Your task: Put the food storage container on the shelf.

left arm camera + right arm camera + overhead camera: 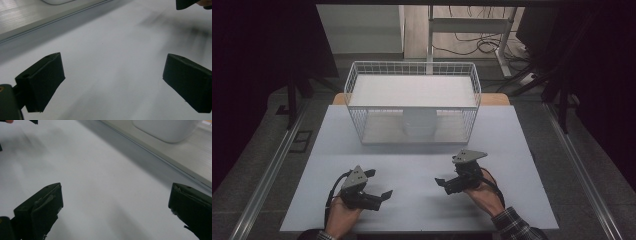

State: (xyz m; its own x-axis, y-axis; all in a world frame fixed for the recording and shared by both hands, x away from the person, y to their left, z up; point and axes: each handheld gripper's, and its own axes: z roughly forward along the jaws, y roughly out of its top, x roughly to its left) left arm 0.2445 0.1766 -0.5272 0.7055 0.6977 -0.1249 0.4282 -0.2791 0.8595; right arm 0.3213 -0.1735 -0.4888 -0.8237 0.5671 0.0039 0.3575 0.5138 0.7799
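L gripper [379, 183]: jaws wide apart, empty, low over pale grey table [422, 200].
R gripper [451, 171]: jaws spread, empty.
White wire rack [412, 102]: ahead of both; white round pot [419, 122] under its shelf.

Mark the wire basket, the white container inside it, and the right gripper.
wire basket [472, 80]: high view, right part of its top rim.
white container [419, 122]: high view, front of its body, seen through the basket's mesh.
right gripper [442, 183]: high view, between the tips of its open jaws.
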